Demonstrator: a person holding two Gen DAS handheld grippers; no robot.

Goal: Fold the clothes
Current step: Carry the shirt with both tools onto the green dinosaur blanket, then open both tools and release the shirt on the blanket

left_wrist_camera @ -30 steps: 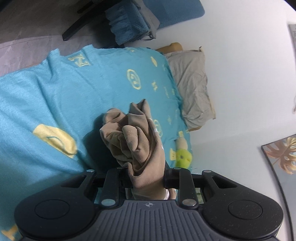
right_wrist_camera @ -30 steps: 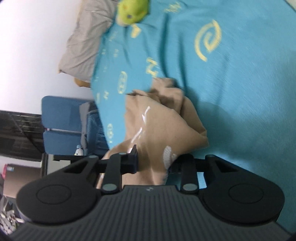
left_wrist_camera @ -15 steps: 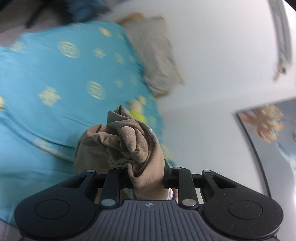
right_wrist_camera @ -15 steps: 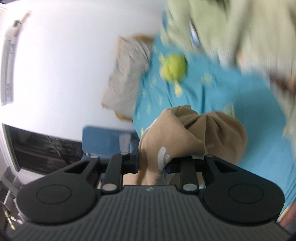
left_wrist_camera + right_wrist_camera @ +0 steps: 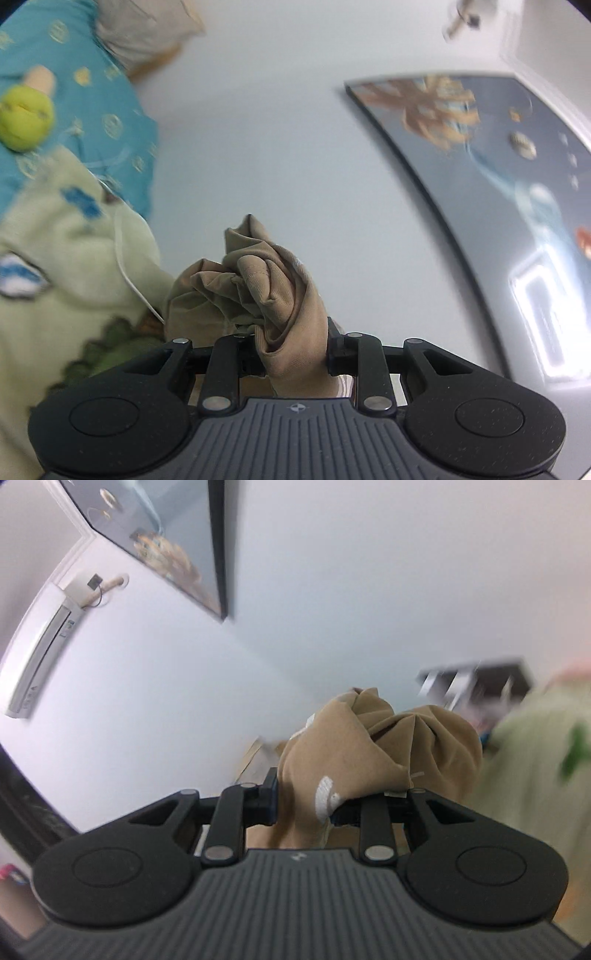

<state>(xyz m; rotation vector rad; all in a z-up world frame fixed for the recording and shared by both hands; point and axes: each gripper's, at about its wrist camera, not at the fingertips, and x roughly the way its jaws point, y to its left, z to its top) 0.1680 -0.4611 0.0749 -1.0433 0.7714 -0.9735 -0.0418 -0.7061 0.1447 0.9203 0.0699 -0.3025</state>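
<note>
The left gripper (image 5: pixel 291 341) and the right gripper (image 5: pixel 306 805) are each clamping a bunched part of the tan cotton garment (image 5: pixel 266 291), holding it raised before the white wall (image 5: pixel 266 129)

White walls (image 5: pixel 332 590) carry a framed picture (image 5: pixel 498 177) and air conditioner (image 5: pixel 40 642).

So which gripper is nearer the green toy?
Left, probably: the toy lies on the bed up-left of the left gripper; the right gripper faces wall, toy unseen.
</note>
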